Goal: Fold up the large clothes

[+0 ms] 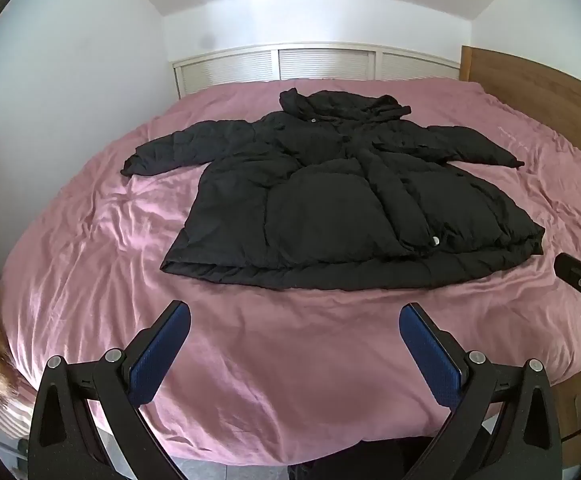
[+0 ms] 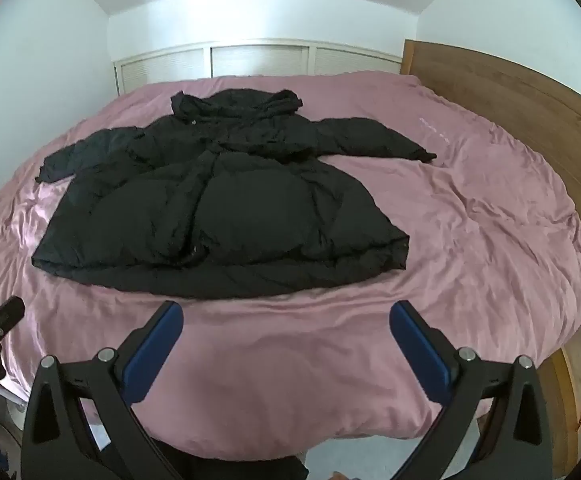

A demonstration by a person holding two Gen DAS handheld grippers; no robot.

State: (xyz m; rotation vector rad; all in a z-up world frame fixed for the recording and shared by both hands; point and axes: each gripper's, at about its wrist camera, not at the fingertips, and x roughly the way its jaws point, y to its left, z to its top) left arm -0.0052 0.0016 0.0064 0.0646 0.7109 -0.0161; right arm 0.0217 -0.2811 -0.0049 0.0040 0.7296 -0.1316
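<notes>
Nearest to us: left gripper (image 1: pixel 294 316) — black frame, two fingers faced with blue dimpled pads (image 1: pixel 158 354), spread wide with nothing between them, tilted downward over the near edge of the bed. The right gripper (image 2: pixel 286 314) is its twin in build and pose, fingers likewise spread and empty; its black body also shows at the right margin of the left view.

Beneath both: a pink duvet (image 1: pixel 298 380), soft and matte, creased in long shallow folds, covering the whole bed.

Mid-bed we record the task's item: one black puffer coat (image 1: pixel 346 200), laid front-up near the middle of the duvet, clear of both grippers. It is quilted in broad puffy panels, with a faint sheen. The hem faces us and flares wide; the two sleeves stretch out to either side; the hood is bunched at the far end. A small pale snap (image 1: pixel 435 241) sits low on the closed front, another near the collar.

Beyond: a wooden headboard (image 2: pixel 510 100) along the right side, white louvred panels (image 1: pixel 318 64) behind the bed, plain white walls.
</notes>
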